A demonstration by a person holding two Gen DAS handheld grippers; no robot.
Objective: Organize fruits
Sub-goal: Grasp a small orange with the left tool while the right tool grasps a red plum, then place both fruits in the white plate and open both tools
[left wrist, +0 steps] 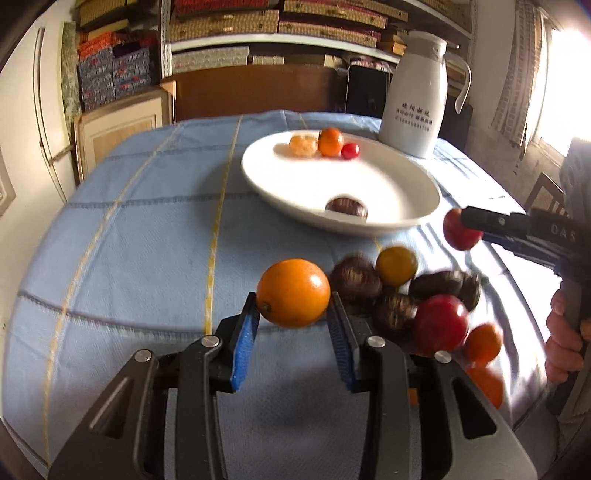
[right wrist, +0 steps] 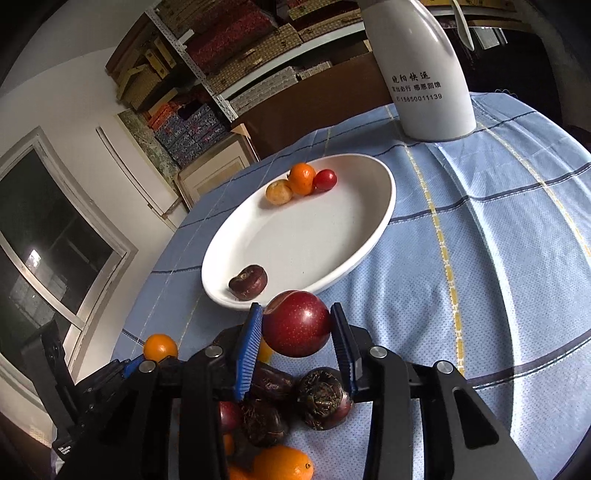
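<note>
My left gripper (left wrist: 293, 314) is shut on an orange kumquat (left wrist: 293, 292), held above the blue cloth. My right gripper (right wrist: 296, 325) is shut on a dark red fruit (right wrist: 296, 324), lifted just short of the white plate's (right wrist: 369, 236) near rim; that gripper (left wrist: 458, 221) and its red fruit (left wrist: 460, 230) also show at the right of the left wrist view. The plate (left wrist: 406, 181) holds a peeled mandarin (left wrist: 303, 145), a kumquat (left wrist: 330, 141), a cherry tomato (left wrist: 350, 151) and a brown water chestnut (left wrist: 347, 206). A pile of chestnuts (right wrist: 323, 398), red fruits and kumquats (right wrist: 282, 463) lies on the cloth below both grippers.
A white thermos jug (left wrist: 415, 96) stands behind the plate at the table's far right; it also shows in the right wrist view (right wrist: 424, 74). The round table has a blue checked cloth (left wrist: 147, 229). Shelves of boxes (left wrist: 229, 26) and a cabinet stand beyond it.
</note>
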